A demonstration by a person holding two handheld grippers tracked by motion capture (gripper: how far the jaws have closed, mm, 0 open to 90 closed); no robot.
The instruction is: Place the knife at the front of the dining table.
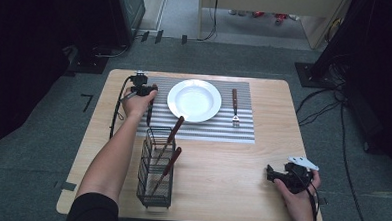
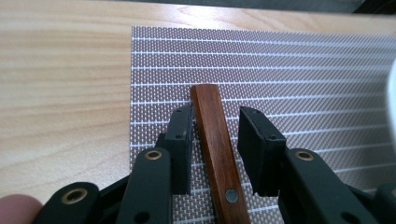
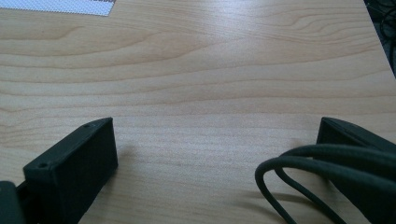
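On the striped placemat [image 2: 303, 70], left of the white plate [image 1: 194, 100], lies a utensil with a brown wooden handle [image 2: 219, 158]. My left gripper [image 2: 217, 121] straddles that handle; the jaws stand slightly apart, with a clear gap on the right side, so it is open. In the high view the left gripper [image 1: 149, 96] sits at the mat's left end. A fork [image 1: 235, 108] with a wooden handle rests on the mat right of the plate. My right gripper [image 1: 271, 173] lies near the table's front right corner, with nothing between its wide open jaws [image 3: 215, 135].
A black wire basket [image 1: 155, 174] stands at the front left of the table and holds two wooden-handled utensils [image 1: 173, 134] leaning up and right. A black cable [image 3: 327, 163] loops beside the right gripper. Bare wood table [image 1: 221, 166] lies between basket and right hand.
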